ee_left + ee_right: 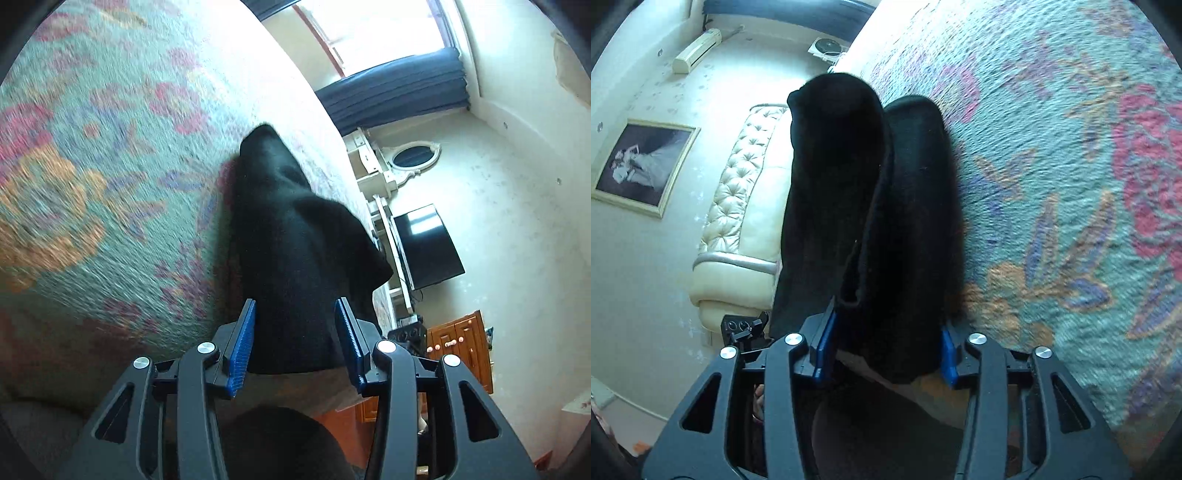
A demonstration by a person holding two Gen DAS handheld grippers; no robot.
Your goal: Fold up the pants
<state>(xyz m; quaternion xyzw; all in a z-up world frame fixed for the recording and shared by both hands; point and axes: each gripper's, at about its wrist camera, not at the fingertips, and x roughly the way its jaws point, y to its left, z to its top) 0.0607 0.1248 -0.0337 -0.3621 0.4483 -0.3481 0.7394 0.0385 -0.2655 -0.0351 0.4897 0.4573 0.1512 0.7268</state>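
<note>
The black pants (pixel 295 258) lie on a floral blanket (pixel 92 166) on the bed. In the left wrist view the cloth runs forward from between the blue pads of my left gripper (pixel 295 314), which stand wide apart with fabric between them. In the right wrist view the pants (pixel 886 221) show as two thick black folds, one raised off the bed. My right gripper (pixel 886 332) has its blue pads apart with the bulky cloth filling the gap. Whether either gripper pinches the cloth is unclear.
The teal, pink and orange blanket (pixel 1071 184) covers the bed. A TV (pixel 424 247), white shelves and a wooden cabinet (pixel 465 347) stand beyond the bed edge. A cream tufted headboard (pixel 738 184) and a framed picture (pixel 642 166) are on the other side.
</note>
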